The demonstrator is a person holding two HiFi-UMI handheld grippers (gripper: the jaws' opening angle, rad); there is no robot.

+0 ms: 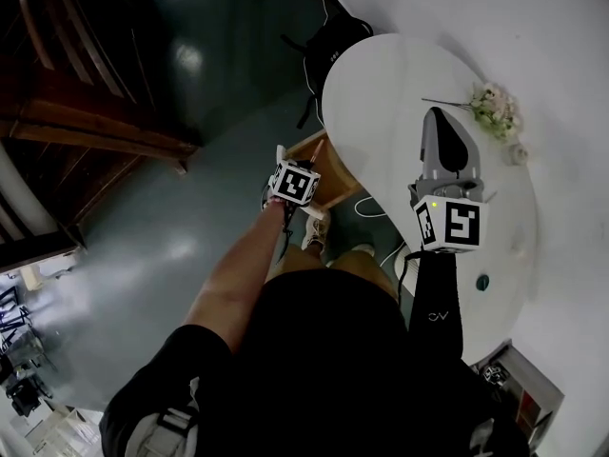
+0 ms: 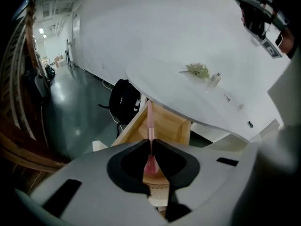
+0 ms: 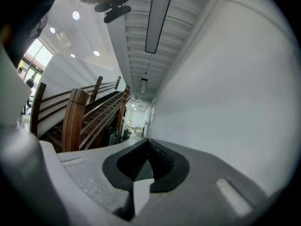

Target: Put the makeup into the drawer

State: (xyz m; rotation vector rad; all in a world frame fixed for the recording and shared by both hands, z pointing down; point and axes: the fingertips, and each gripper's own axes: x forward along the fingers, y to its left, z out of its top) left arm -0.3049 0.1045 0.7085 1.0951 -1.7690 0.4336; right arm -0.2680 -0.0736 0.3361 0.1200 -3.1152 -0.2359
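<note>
A slim pink makeup stick (image 2: 150,126) is clamped between the jaws of my left gripper (image 2: 150,144), its tip pointing into the open wooden drawer (image 2: 176,126) that juts out beneath the white table (image 2: 169,86). From the head view the left gripper's marker cube (image 1: 295,183) hangs right over the drawer (image 1: 333,181), and the gripper tilts steeply down. My right gripper (image 1: 437,115) is held level above the table (image 1: 381,103). In the right gripper view its jaws (image 3: 148,145) are shut with nothing in them, facing a white wall.
On the table lie a small bunch of flowers (image 1: 495,110) and a little clear bottle (image 2: 215,78). A black bag (image 2: 124,100) sits on the dark floor beyond the drawer. A wooden staircase (image 3: 80,117) stands to the left. The person's sneakers (image 1: 317,227) are next to the drawer.
</note>
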